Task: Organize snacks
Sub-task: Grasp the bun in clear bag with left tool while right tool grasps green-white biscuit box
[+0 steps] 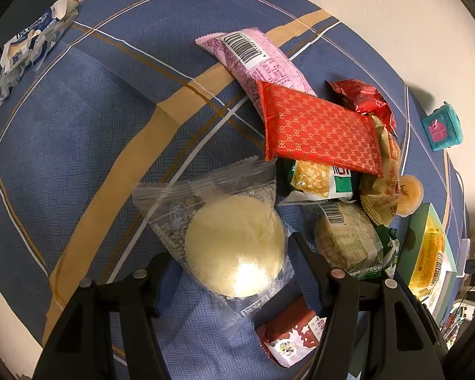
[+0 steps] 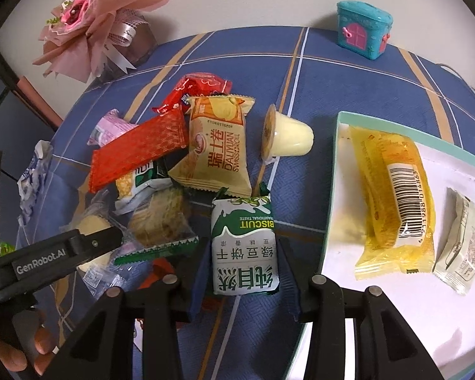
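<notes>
A heap of wrapped snacks lies on the blue checked tablecloth (image 1: 88, 133). My left gripper (image 1: 231, 251) is shut on a clear bag with a round pale pastry (image 1: 234, 240), a pad on each side of it. My right gripper (image 2: 245, 253) is shut on a green and white biscuit packet (image 2: 243, 240) at the heap's near edge. In the heap I see a red patterned packet (image 1: 319, 129), a pink packet (image 1: 253, 60), a yellow Swiss roll packet (image 2: 218, 145) and a tipped jelly cup (image 2: 288, 136). A white tray with a teal rim (image 2: 335, 158) at the right holds a yellow packet (image 2: 395, 196) and a small white packet (image 2: 462, 247).
A teal toy house box (image 2: 364, 28) stands at the cloth's far edge and a pink bouquet (image 2: 88, 22) at the far left. A crumpled blue and white wrapper (image 1: 28, 50) lies by the left edge. A hand (image 2: 12, 354) holds the left gripper.
</notes>
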Tool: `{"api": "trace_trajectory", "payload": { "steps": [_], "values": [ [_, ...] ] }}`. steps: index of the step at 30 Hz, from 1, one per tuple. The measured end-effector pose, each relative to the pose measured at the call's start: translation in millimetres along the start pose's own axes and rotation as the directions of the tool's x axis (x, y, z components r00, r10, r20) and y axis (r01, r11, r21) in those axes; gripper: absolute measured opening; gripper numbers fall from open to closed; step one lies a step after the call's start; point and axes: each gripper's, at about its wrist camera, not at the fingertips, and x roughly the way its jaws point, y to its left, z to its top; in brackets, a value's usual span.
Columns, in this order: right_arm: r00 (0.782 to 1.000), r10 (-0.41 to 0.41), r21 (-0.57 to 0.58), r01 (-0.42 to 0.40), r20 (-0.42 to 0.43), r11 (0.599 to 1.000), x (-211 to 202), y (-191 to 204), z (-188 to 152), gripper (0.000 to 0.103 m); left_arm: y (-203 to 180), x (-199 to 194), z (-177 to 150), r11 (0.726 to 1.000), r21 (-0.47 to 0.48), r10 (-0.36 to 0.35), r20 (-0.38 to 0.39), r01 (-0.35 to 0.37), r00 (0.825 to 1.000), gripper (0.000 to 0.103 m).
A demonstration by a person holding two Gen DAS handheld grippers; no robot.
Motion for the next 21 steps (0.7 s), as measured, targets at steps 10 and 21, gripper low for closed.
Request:
{"api": "trace_trajectory", "payload": {
  "steps": [10, 21],
  "values": [
    [1.0, -0.013, -0.016, 0.013, -0.006, 1.0, 6.4, 3.3, -2.5, 0.044, 1.4, -0.5, -0.9, 1.0, -0.001, 0.002, 0.0, -0.002, 1.0, 0.066],
    [1.0, -0.014, -0.015, 0.014, -0.013, 1.0, 6.4, 3.5, -4.4, 0.043, -3.1, -2.5, -2.5, 1.0, 0.006, 0.003, -0.001, -0.003, 1.0, 0.06]
  ]
}}
